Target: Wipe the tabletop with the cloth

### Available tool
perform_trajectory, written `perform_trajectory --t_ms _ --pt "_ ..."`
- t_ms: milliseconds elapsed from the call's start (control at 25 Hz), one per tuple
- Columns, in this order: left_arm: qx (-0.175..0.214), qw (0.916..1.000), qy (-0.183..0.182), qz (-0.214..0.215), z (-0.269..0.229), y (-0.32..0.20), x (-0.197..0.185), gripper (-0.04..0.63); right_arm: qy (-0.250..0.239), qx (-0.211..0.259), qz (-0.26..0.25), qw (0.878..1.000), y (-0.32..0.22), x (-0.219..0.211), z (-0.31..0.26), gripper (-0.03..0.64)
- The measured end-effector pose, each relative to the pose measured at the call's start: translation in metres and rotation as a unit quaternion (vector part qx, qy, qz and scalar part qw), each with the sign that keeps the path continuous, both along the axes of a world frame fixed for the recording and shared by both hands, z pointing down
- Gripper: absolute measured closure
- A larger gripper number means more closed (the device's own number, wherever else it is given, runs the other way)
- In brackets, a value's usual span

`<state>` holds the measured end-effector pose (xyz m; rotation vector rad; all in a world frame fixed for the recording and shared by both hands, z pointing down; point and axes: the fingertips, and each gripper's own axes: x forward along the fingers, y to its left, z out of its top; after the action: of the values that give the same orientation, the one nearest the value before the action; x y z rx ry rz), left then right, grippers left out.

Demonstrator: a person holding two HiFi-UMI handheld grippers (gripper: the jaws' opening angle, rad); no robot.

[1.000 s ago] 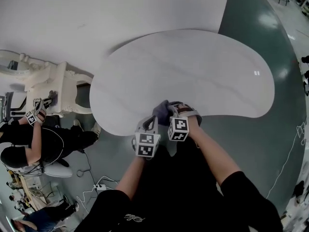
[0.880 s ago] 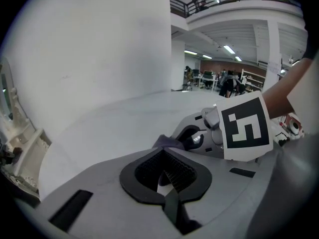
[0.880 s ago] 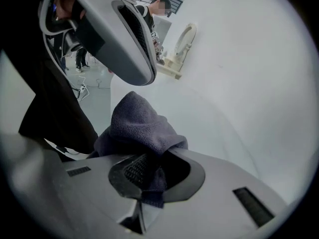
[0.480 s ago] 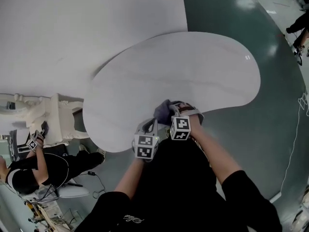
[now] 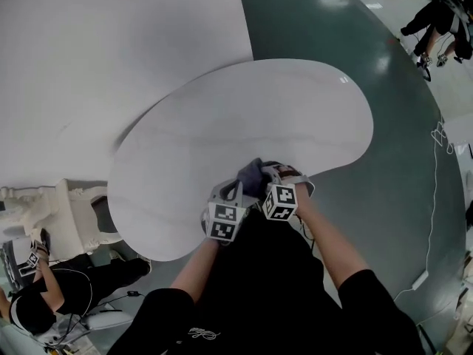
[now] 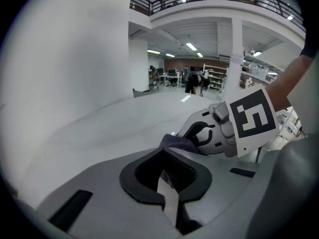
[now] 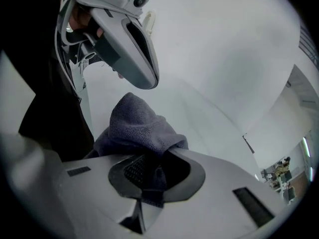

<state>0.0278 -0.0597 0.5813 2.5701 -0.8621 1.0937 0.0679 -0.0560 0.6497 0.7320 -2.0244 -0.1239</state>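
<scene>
A dark grey cloth (image 5: 251, 177) is bunched at the near edge of the white kidney-shaped tabletop (image 5: 244, 117). My right gripper (image 5: 267, 173) is shut on it; in the right gripper view the cloth (image 7: 142, 126) bulges out past the jaws of my right gripper (image 7: 154, 164). My left gripper (image 5: 230, 192) sits just left of the cloth with its jaws closed together and nothing between them. In the left gripper view, a corner of the cloth (image 6: 175, 142) shows just beyond my left gripper (image 6: 168, 156), next to the right gripper's body (image 6: 214, 133).
A white ornate chair (image 5: 70, 213) stands left of the table. A person in black (image 5: 37, 302) crouches at lower left. White sheeting (image 5: 111, 43) lies beyond the table on the green floor (image 5: 399, 176), where cables (image 5: 442, 135) lie. People (image 5: 436, 13) are at far right.
The head view has swung, so the table and chair sit further left in the picture. Both grippers and the cloth keep their place at the near edge.
</scene>
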Motion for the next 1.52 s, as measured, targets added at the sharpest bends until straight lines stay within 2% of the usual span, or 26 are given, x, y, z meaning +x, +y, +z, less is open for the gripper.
perform_trajectory --t_ms 200,400,520,640,800,920,1120,1280,1520 --pt "-0.011 0.9994 0.015 0.029 0.006 -0.020 0.020 0.588 -0.016 -0.036 0.041 0.998 -0.005 0.015 0.001 0.584" --pt "-0.006 0.9989 0.011 0.046 0.006 -0.030 0.048 0.588 -0.006 -0.065 0.014 0.998 -0.012 0.036 -0.002 0.584" --pt "-0.005 0.9997 0.007 0.021 0.006 -0.036 0.063 0.588 -0.011 -0.088 -0.024 0.996 -0.006 0.049 -0.003 0.584" --pt "0.004 0.9998 0.000 -0.020 0.006 -0.049 0.080 0.588 -0.006 -0.080 -0.061 0.995 -0.011 0.065 -0.004 0.584" --pt "-0.007 0.9979 -0.005 -0.064 0.012 -0.042 0.098 0.588 0.004 -0.077 -0.083 0.994 -0.011 0.089 -0.001 0.584" --pt "-0.010 0.9967 -0.011 -0.080 0.017 -0.037 0.111 0.588 0.016 -0.066 -0.090 0.994 -0.019 0.111 0.000 0.584" --pt "-0.035 0.9953 -0.006 -0.090 0.024 -0.022 0.163 0.589 -0.006 -0.054 -0.065 0.996 -0.020 0.168 0.001 0.584" --pt "-0.032 0.9977 -0.024 -0.055 0.023 -0.015 0.196 0.588 -0.014 -0.046 -0.042 0.998 -0.014 0.203 0.000 0.584" --pt "-0.029 0.9988 -0.037 -0.014 0.021 -0.024 0.224 0.588 -0.020 -0.038 0.013 0.999 -0.018 0.240 0.002 0.584"
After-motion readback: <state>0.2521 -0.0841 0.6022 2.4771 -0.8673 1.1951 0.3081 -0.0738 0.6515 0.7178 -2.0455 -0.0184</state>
